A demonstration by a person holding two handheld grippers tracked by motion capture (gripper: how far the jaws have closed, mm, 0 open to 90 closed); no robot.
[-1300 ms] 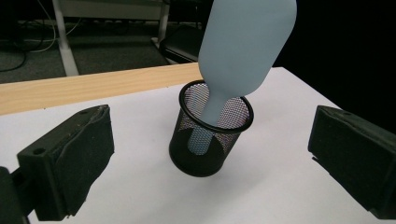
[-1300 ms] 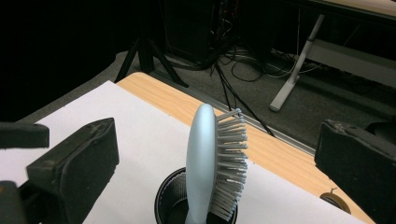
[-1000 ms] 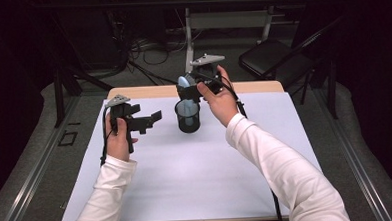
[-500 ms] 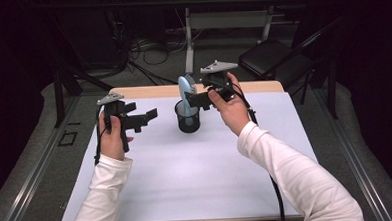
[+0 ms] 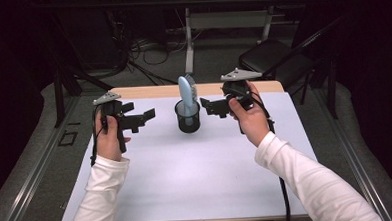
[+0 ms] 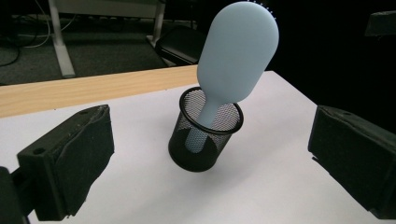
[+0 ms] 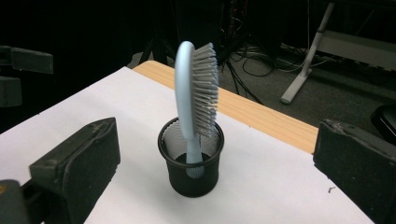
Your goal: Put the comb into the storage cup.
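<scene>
A pale blue hairbrush (image 5: 187,93) (image 6: 237,46) (image 7: 192,93) stands handle-down in a black mesh cup (image 5: 188,117) (image 6: 203,137) (image 7: 190,161) at the middle back of the white table cover. Its bristles face away from the person's side. My left gripper (image 5: 148,114) hangs open to the left of the cup, jaws pointing at it, nothing between them. My right gripper (image 5: 205,106) hangs open just right of the cup, jaws also aimed at it and apart from the brush. In both gripper views the cup sits centred between the wide-apart jaws.
The white cover (image 5: 197,180) spans the table, with a strip of bare wood (image 5: 153,91) along the far edge. Beyond the table are a black chair (image 5: 277,57), a desk leg (image 5: 187,36) and floor cables.
My right gripper let go of the hairbrush, which now stands in the cup, and drew back to the right. My left gripper shifted slightly left and stayed open.
</scene>
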